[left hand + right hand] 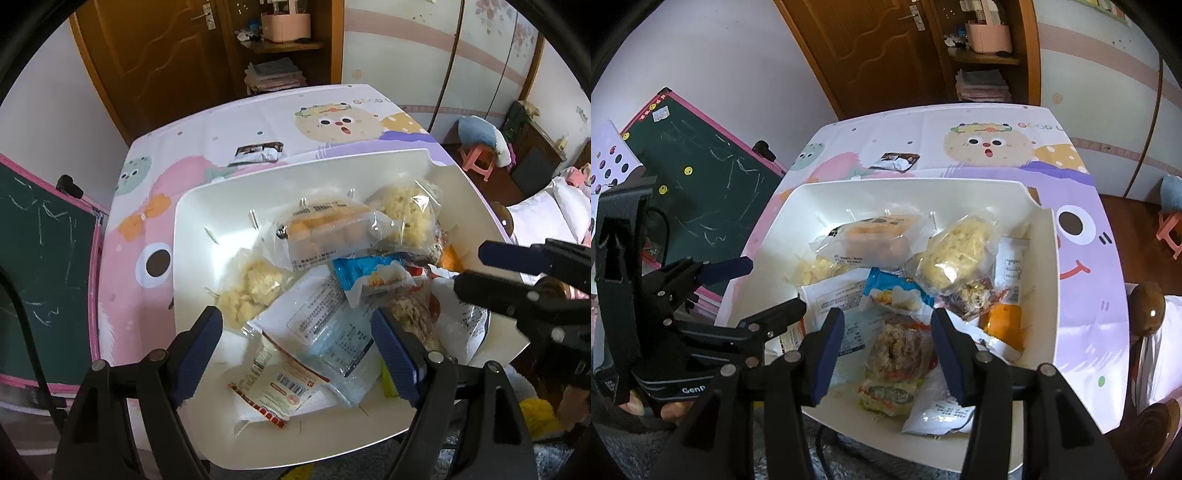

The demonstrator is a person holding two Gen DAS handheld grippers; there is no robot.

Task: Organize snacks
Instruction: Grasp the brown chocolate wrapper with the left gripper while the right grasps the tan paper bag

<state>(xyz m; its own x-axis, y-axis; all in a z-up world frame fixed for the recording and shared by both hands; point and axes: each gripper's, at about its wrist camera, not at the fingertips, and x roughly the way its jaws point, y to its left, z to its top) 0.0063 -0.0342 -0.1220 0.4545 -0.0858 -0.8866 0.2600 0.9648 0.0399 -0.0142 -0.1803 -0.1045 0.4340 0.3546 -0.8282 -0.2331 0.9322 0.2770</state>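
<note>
A white tray (pixel 192 236) sits on the desk (pixel 258 122) toward its near edge, holding a loose heap of wrapped snacks. At the far side of the heap lies a clear pack of orange cakes (pixel 321 225), with a bag of pale crumbly puffs (pixel 406 210) just beside it toward the tray's right wall and another bag of puffs (pixel 251 288) toward the left wall. A blue packet (pixel 369 273) lies on top in the middle, overlapping a flat white packet with printed text (pixel 317 314). Near the tray's front edge rests a white sachet with red trim (pixel 280 391). In the right wrist view, a clear pack of brownish crisp cake (pixel 897 347) lies between the fingers of the right claw (pixel 886 354), which hangs released above it, gripping nothing. The left claw (pixel 295 354) also hangs released over the flat packets at the tray's front, holding nothing. Outside the tray, one small dark wrapper (pixel 258 151) lies alone on the cartoon tablecloth (pixel 332 122) toward the desk's far edge. A green chalkboard (pixel 701 177) leans off the desk's left edge.
</note>
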